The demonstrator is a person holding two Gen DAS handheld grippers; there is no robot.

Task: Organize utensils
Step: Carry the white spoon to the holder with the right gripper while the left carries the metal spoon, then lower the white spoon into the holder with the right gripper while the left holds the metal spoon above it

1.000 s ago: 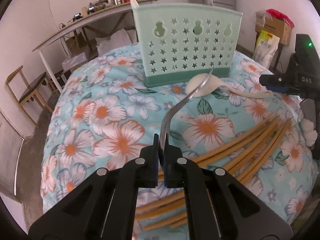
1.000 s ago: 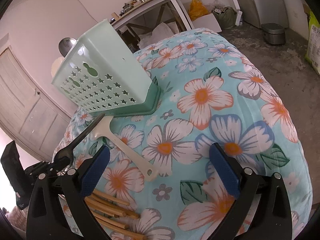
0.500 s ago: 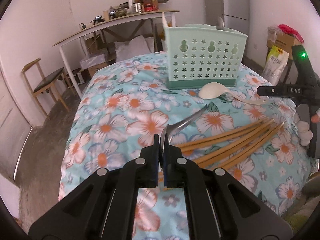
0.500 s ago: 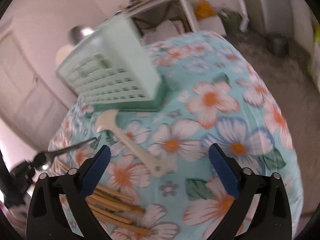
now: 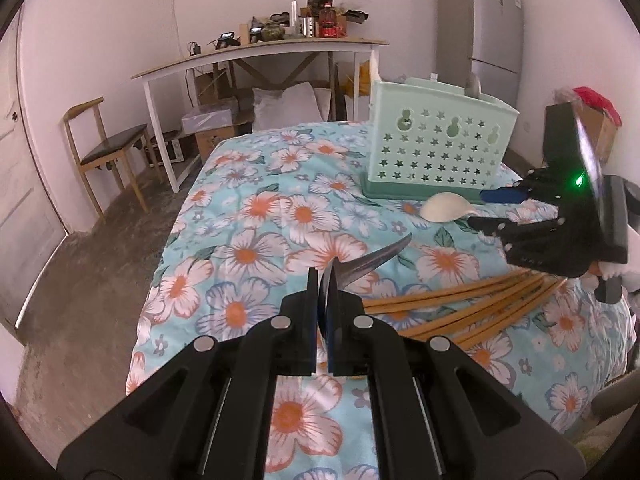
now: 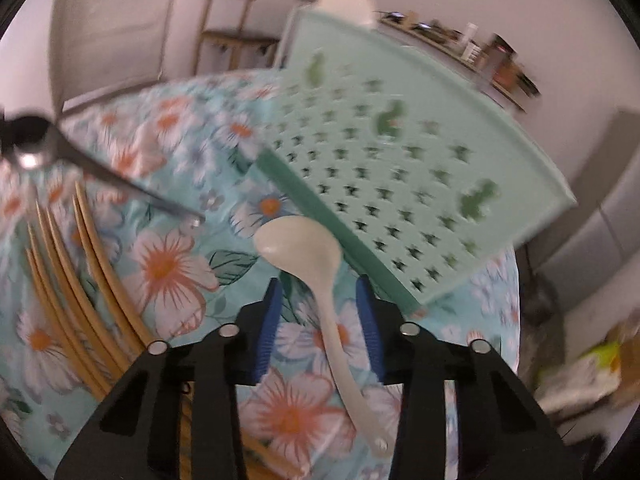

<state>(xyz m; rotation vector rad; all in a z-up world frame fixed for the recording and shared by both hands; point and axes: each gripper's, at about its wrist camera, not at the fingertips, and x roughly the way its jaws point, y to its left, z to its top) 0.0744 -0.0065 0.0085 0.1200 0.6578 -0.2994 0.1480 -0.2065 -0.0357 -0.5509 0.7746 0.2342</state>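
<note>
My left gripper [image 5: 325,280] is shut on a metal spoon [image 5: 370,261] and holds it above the floral cloth. The spoon also shows in the right wrist view [image 6: 100,172], its bowl at the far left. My right gripper [image 6: 320,304] is open, its blue pads either side of the handle of a white plastic spoon [image 6: 316,264] that lies on the cloth; it also shows in the left wrist view [image 5: 496,210]. The mint green utensil holder [image 5: 436,152] stands behind the white spoon [image 5: 446,207], with a white and a metal utensil in it. The holder [image 6: 400,160] is blurred in the right wrist view.
Several wooden chopsticks [image 5: 472,300] lie fanned on the cloth between the grippers, also in the right wrist view [image 6: 72,292]. A floral cloth [image 5: 256,216] covers the table. A white desk [image 5: 256,56], a chair [image 5: 108,148] and a fridge [image 5: 480,28] stand behind.
My left gripper has pulled back and up with the metal spoon. My right gripper has swung round and come down over the white spoon's handle, jaws narrower than before.
</note>
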